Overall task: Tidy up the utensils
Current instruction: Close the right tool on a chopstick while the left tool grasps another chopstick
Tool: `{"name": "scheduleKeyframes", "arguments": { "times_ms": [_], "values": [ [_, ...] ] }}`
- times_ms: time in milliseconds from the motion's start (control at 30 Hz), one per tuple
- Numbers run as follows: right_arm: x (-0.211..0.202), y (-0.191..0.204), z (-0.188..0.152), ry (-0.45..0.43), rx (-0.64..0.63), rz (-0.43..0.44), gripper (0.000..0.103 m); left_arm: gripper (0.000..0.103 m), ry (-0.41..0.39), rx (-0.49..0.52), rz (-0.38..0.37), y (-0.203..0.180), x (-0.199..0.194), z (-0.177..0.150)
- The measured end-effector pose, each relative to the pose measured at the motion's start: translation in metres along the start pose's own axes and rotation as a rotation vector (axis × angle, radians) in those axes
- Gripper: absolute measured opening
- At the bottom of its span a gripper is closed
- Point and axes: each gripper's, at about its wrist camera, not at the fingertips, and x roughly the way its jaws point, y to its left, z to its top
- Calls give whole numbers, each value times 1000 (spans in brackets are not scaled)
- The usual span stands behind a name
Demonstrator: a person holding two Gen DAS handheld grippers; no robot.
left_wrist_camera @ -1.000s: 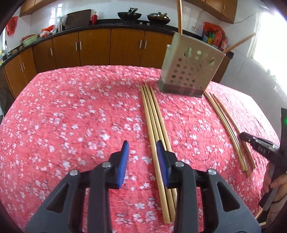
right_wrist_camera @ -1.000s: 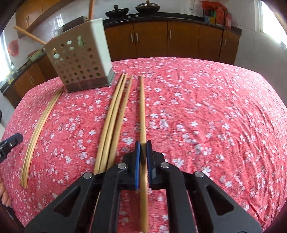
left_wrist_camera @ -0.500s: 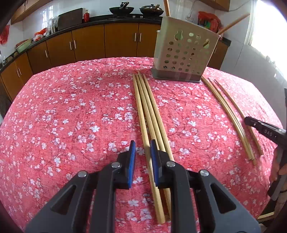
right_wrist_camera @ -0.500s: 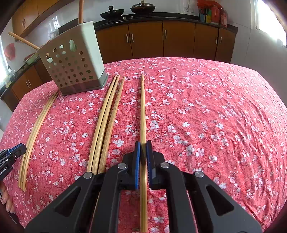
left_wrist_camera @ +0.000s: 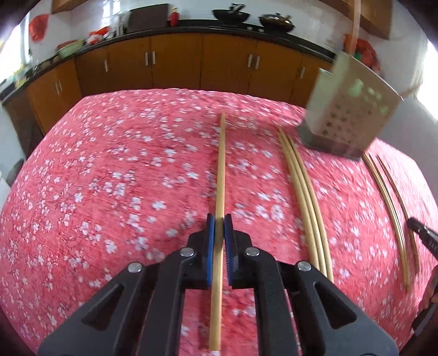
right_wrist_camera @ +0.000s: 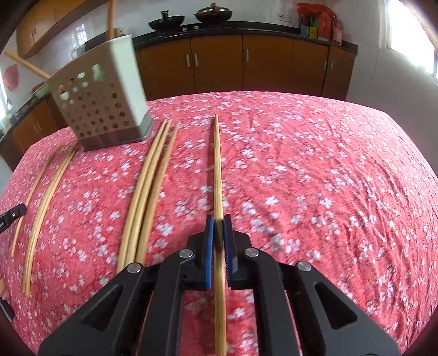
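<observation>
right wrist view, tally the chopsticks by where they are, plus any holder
held chopstick, in the right gripper: 1
loose chopsticks on the cloth: 6
standing chopsticks in the holder: 2
holder: 1
total: 10

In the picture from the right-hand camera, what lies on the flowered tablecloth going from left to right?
Tip of the left gripper → thin pair of chopsticks → perforated holder → bundle of three chopsticks → single chopstick clamped in the right gripper → bare tablecloth.
</observation>
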Motion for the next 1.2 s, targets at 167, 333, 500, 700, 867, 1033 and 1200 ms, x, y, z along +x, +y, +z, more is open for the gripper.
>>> {"name": "scheduleKeyframes", "arguments": {
  "times_ms": [167,333,500,700,867,1033,1200],
  "values": [
    [3,-9,4,-1,37,1,8,10,-1,-10,-11,5,0,-1],
    [4,-5,5,0,16,-22,8,10,-2,-26,-27,9,0,-2],
    [5,-6,6,0,25,-11,8,10,-3,-26,-26,9,-1,-4],
    [4,-9,5,1,31,-4,9,10,-3,-37,-36,10,-2,-3],
    [4,-9,5,1,31,-5,9,10,-3,-41,-39,10,-2,-1],
    [4,-9,5,1,31,-5,9,10,-3,-43,-39,10,-3,-1],
    [4,-8,5,1,32,-4,9,10,-2,-42,-39,11,-3,0]
  ]
}}
